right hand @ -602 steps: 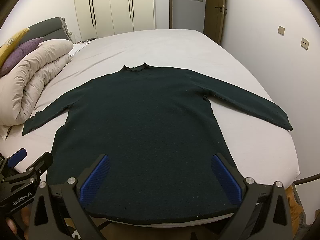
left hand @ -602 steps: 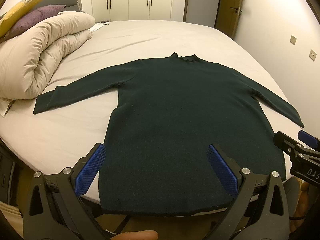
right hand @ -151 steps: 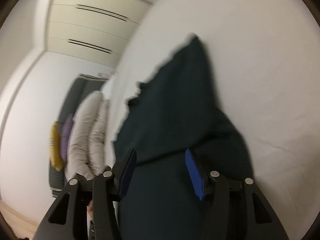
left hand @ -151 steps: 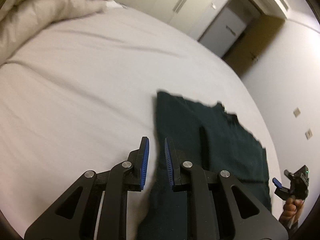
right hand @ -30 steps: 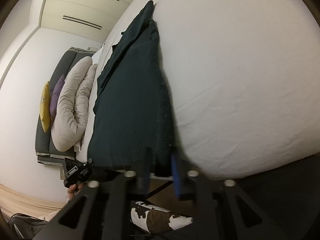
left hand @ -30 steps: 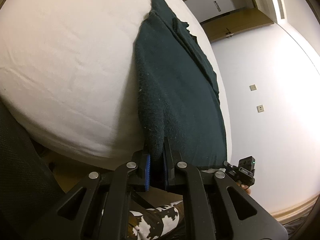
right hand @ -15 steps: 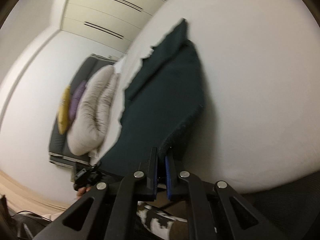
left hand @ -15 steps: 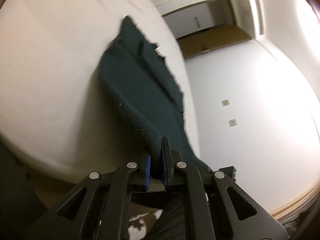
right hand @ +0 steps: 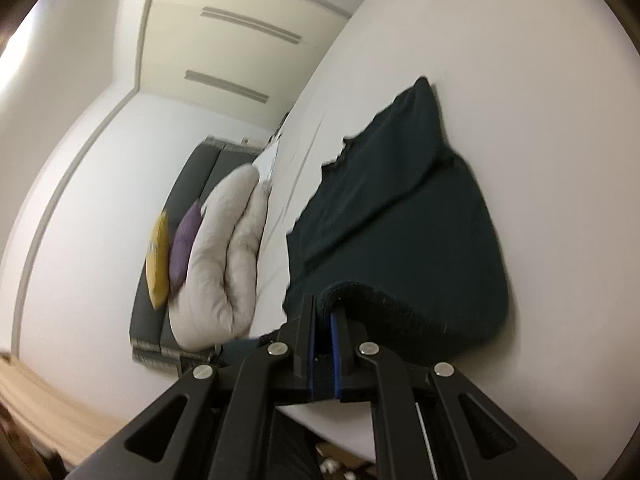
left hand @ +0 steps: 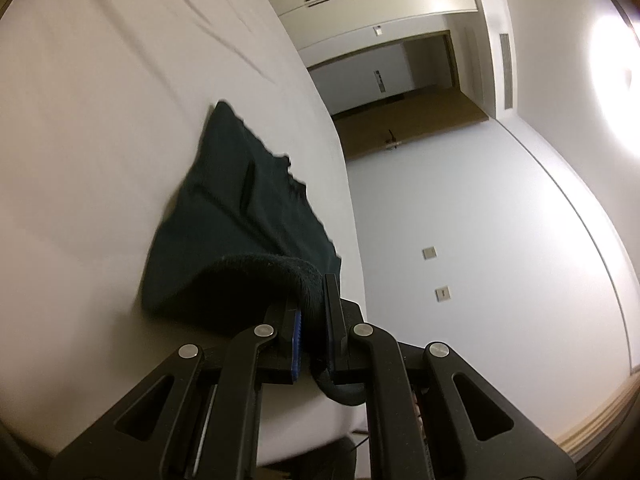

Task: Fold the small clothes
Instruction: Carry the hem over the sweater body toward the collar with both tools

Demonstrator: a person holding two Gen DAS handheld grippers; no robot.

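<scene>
Lifting its near hem clear of the bed (left hand: 80, 128), the sweater (left hand: 240, 216) now curls up off the mattress in an arc toward both grippers, where half a second ago that hem hung low at the bed's edge. Twenty seconds back the garment lay spread flat with both sleeves out; it is now a narrow strip with the sleeves folded in over the body.

Its long axis runs straight away from the bed's near edge, collar end farthest out and hem end nearest. The far part lies flat on the bed, while the near part is raised and bent over.

The left gripper (left hand: 312, 320) has its jaws nearly together, clamped on the thick rolled hem at the sweater's left corner. The right gripper (right hand: 324, 332) likewise has its jaws almost closed, pinching the hem at the right corner.

A rolled duvet (right hand: 224, 248) with a purple pillow (right hand: 184, 240) and a yellow pillow (right hand: 158, 256) lies at the bed's head end, well apart from the sweater (right hand: 400, 208).
</scene>
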